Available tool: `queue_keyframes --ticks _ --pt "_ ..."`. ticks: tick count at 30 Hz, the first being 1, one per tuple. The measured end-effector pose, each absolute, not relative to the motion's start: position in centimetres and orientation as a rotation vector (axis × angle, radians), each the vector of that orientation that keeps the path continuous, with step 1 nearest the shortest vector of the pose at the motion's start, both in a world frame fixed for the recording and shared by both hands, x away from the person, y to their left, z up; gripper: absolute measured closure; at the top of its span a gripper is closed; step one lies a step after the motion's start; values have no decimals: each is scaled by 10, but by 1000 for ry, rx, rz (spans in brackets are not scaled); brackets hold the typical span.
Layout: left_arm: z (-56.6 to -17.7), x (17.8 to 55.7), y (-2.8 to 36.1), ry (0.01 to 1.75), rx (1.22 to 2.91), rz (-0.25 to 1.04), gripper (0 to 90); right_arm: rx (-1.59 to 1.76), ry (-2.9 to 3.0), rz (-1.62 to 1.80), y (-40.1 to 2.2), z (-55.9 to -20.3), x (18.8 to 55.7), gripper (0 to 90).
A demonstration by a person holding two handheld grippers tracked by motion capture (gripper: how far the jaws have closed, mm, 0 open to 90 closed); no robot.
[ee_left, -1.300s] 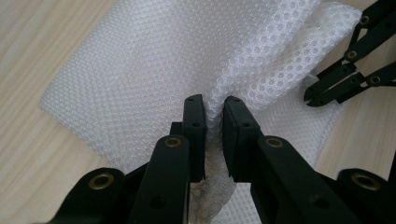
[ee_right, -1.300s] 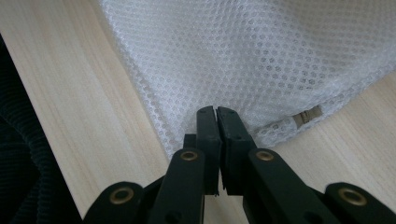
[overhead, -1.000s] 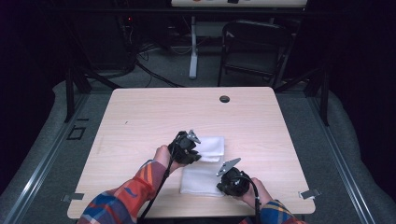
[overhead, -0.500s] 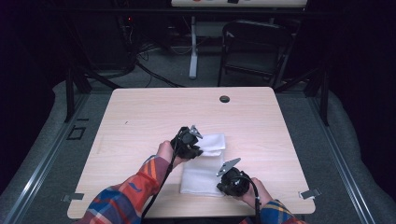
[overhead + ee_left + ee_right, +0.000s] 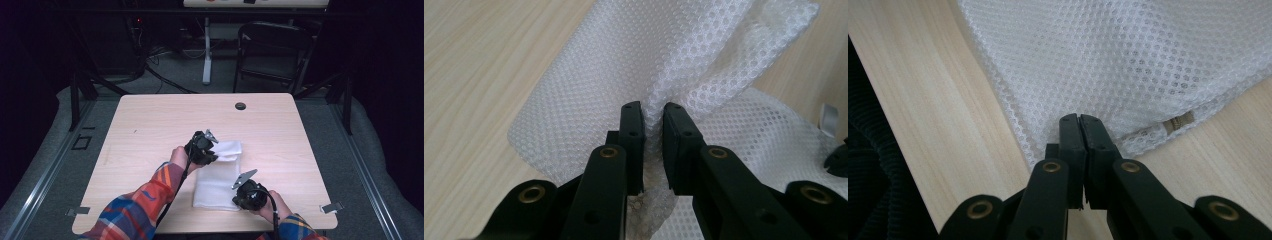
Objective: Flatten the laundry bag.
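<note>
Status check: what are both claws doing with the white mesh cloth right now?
Left claw shut on white mesh cloth, far end bunched. Right claw shut on near corner. Light wooden table: nothing in the way.

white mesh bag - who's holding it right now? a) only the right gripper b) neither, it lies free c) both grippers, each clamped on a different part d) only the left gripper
c: the left gripper pinches a bunched fold of the white mesh bag, and the right gripper is shut on its near corner.
</note>
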State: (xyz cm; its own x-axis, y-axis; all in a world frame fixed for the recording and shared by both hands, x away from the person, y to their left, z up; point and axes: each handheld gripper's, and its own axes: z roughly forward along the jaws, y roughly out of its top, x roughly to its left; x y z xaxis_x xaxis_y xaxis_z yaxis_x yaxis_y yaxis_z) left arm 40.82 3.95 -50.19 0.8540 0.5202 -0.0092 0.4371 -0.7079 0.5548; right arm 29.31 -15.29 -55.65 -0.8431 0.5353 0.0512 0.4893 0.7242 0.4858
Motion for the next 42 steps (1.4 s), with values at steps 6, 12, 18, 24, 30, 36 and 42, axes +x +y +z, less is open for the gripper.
queue_keyframes --ticks 6,12,18,24,30,36,42 --pt "-505 417 35 701 2476 220 802 842 2831 757 -153 -556 293 888" --pt "-507 426 28 715 2473 240 802 843 2836 753 -153 -556 293 893" --pt "-508 430 24 725 2473 259 801 813 2849 697 -152 -556 292 900" --pt "-507 436 21 739 2474 263 801 820 2847 713 -152 -556 291 900" --pt "-505 443 21 756 2465 279 801 834 2840 727 -152 -557 291 900" --pt "-504 453 20 796 2436 286 798 832 2839 731 -152 -557 291 900" --pt "-499 464 16 823 2417 328 791 831 2841 731 -152 -557 292 900"
